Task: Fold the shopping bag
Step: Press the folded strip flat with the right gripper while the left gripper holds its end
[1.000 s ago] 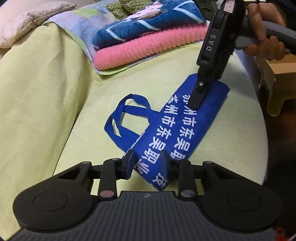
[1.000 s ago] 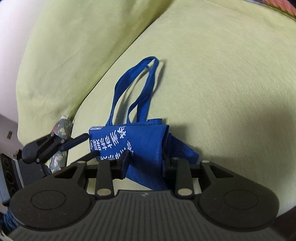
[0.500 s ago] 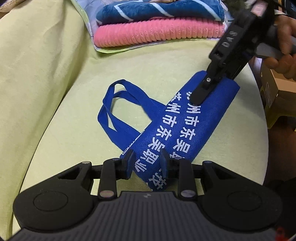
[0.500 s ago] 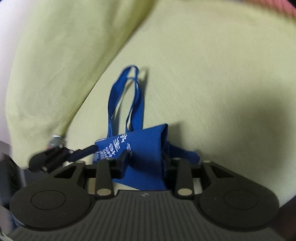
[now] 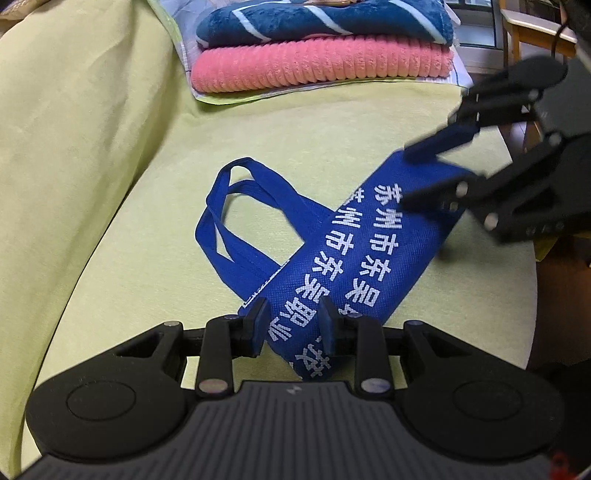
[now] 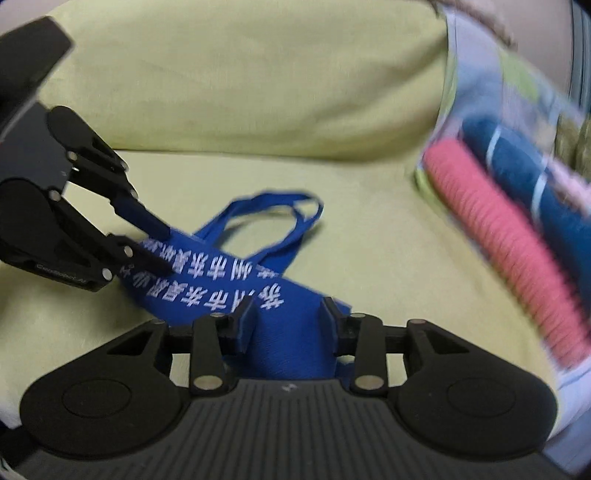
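Note:
A blue shopping bag with white lettering lies folded into a long strip on the yellow-green sofa seat. Its two handles loop out to the left. My left gripper is shut on the near end of the strip, with fabric bulging between its fingers. My right gripper reaches in low from the right and grips the far end. In the right wrist view the bag fills the gap of my right gripper, and my left gripper holds the opposite end.
A pink ribbed towel and a dark blue one are stacked on a patterned cloth at the back of the seat. The sofa backrest rises on the left. The seat's edge drops off on the right, with wooden furniture beyond.
My right gripper has swung from standing steeply over the far end to lying low beside it, and its view has turned toward the backrest and towels. My left gripper stays on the near end.

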